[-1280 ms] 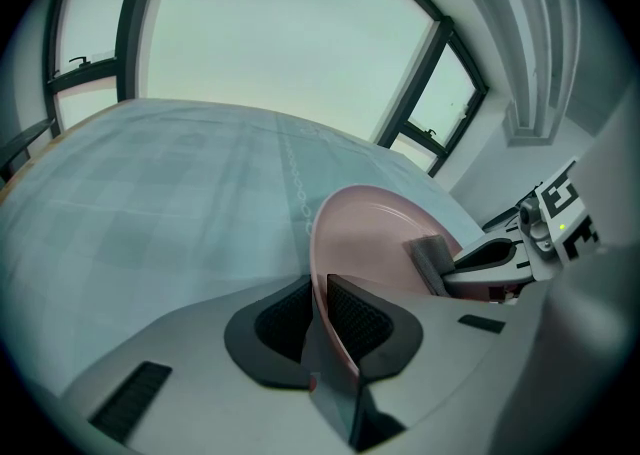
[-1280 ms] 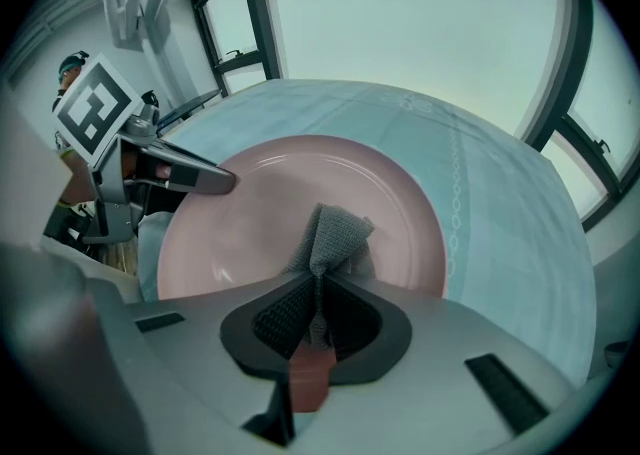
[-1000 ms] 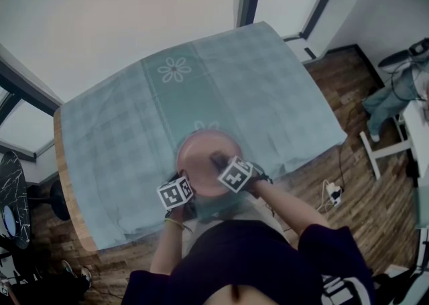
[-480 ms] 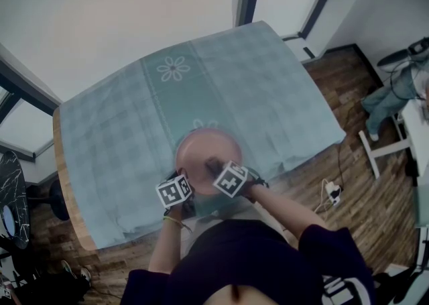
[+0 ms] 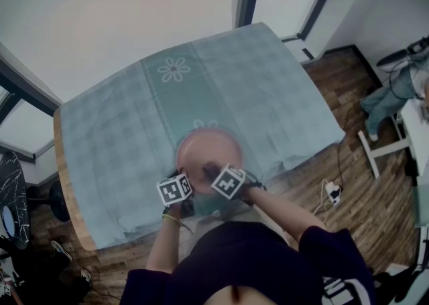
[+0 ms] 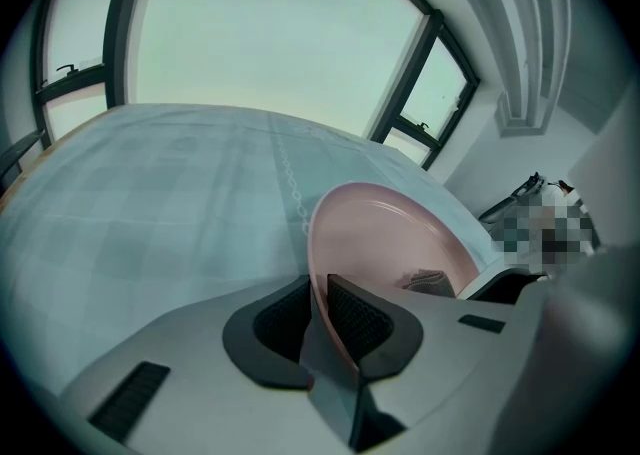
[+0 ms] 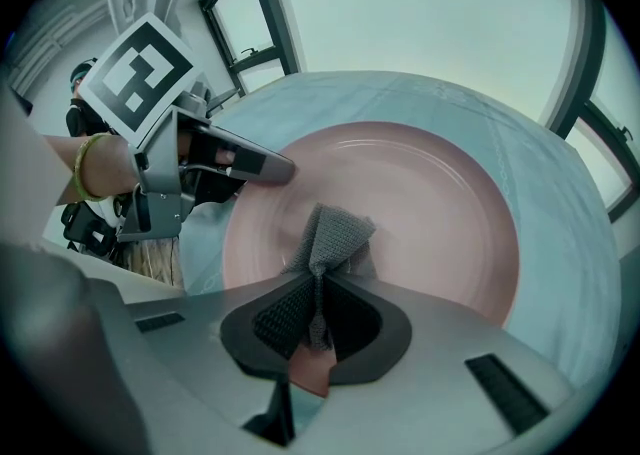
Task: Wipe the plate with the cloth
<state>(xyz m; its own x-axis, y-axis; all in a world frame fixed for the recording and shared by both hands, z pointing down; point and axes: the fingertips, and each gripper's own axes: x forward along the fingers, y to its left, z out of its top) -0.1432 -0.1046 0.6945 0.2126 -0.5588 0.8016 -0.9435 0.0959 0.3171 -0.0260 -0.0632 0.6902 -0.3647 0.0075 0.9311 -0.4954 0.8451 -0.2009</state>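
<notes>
No legible text, white print on sleeve [image 5: 335, 288] possibly lettering, blurred

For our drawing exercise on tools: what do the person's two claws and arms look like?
The left claw and right claw have grey shells, black ribbed pads and white cubes with black square markers. The person wears a dark top and a yellowish bracelet.

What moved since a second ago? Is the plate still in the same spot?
The right gripper, shut on the grey cloth, slid a little across the pink plate, toward the left gripper and the person. The left gripper kept its grip on the plate's rim, and the plate stayed put on the tablecloth.
</notes>
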